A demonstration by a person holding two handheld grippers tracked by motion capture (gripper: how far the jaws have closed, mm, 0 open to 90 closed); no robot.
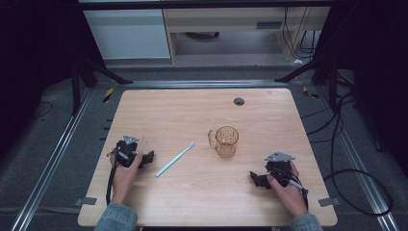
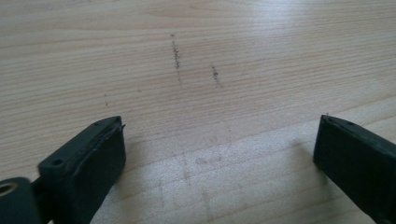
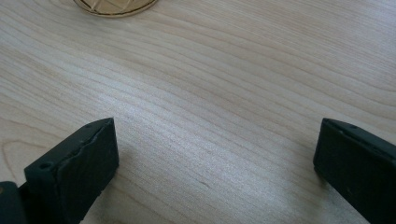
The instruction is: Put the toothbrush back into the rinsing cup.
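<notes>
High view: a person's two hands rest on a light wooden table point(image 1: 202, 202), each holding a black gripper. The left gripper point(image 1: 148, 157) lies just beside the handle end of a pale blue toothbrush point(image 1: 175, 159), which runs diagonally toward an amber see-through cup point(image 1: 226, 141) standing upright near the table's middle. The right gripper point(image 1: 255, 177) sits nearer the person than the cup and to its right, apart from it. Judged from this layout, the step in hand is a first reach for the toothbrush; it is best taken across the handle near mid-length, jaws square to it, so the brush stays level.

Left gripper view: the jaws stand wide apart with nothing between them but scuffed wood; the toothbrush lies outside the frame.

Right gripper view: the jaws also stand wide apart and hold nothing. The cup's base point(image 3: 114, 6) is cut off at the top edge, so its handle direction cannot be read here.
</notes>
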